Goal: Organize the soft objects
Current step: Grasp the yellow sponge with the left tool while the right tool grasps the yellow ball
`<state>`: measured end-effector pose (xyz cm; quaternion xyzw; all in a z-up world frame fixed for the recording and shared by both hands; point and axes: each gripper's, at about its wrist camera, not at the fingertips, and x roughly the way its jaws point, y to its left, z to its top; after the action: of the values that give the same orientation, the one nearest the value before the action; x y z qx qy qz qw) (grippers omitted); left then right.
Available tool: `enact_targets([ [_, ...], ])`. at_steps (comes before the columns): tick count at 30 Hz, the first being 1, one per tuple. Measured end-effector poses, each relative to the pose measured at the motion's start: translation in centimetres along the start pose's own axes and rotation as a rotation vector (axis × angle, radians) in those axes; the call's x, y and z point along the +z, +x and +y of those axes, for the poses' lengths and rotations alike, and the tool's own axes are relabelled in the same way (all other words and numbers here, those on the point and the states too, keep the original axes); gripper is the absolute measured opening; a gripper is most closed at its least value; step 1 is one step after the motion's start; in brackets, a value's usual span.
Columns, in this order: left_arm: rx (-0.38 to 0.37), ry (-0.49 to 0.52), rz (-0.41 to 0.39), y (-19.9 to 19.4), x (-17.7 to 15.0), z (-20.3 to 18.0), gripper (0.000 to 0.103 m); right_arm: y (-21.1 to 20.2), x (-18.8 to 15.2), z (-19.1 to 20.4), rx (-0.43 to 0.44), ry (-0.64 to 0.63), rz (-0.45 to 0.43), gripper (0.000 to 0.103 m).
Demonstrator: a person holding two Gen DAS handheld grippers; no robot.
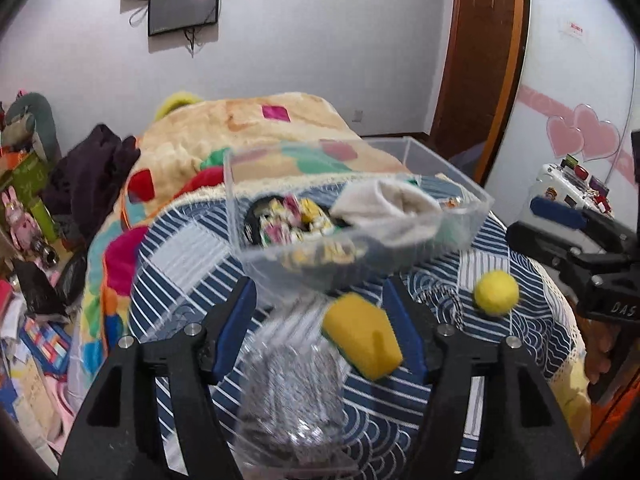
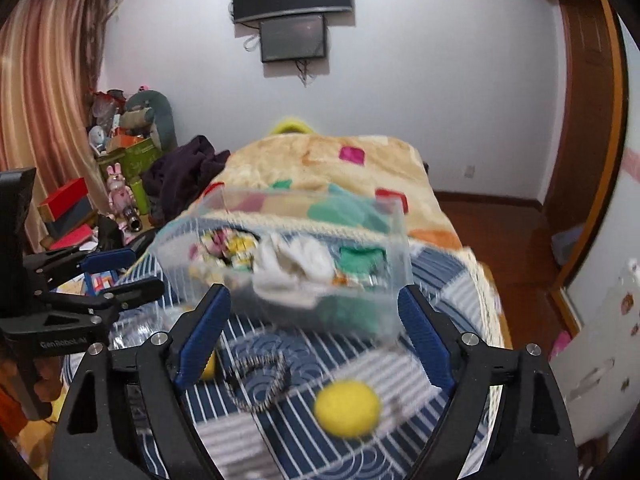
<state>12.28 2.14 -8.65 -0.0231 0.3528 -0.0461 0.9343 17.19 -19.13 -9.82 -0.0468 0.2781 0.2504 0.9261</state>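
A clear plastic bin (image 1: 472, 196) sits on the blue striped cloth (image 1: 180, 264) and holds a white sock (image 1: 396, 208) and a patterned cloth (image 1: 296, 220). It also shows in the right wrist view (image 2: 396, 236). My left gripper (image 1: 320, 320) is open; a yellow sponge (image 1: 362, 340) and a blurred clear bag of silvery stuff (image 1: 296, 392) lie between its fingers. A yellow ball (image 1: 496, 292) lies to the right. My right gripper (image 2: 312, 332) is open above the ball (image 2: 347, 408), just before the bin.
A beige patchwork blanket (image 1: 248, 120) covers the bed behind the bin. Dark clothes (image 1: 92, 172) and cluttered boxes and toys (image 1: 24, 184) lie at the left. A wooden door (image 1: 480, 40) stands at the right. A small dark coiled thing (image 2: 260, 380) lies on the cloth.
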Motion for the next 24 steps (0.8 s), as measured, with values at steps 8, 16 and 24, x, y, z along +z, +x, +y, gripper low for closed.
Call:
enact_targets([
  [8, -0.035, -0.024, 0.061, 1.7, -2.2, -1.2, 0.065, 1.6, -3.9, -1.2, 0.005, 0.095, 0.098, 0.084],
  [16, -0.058, -0.031, 0.083, 3.7, -2.5, -2.8, 0.062, 1.9, -6.0, -2.4, -0.012, 0.123, 0.138, 0.077],
  [24, -0.074, -0.031, 0.09, 4.7, -2.6, -2.8, 0.049, 1.9, -7.2, -2.0, 0.012, 0.106, 0.162, 0.044],
])
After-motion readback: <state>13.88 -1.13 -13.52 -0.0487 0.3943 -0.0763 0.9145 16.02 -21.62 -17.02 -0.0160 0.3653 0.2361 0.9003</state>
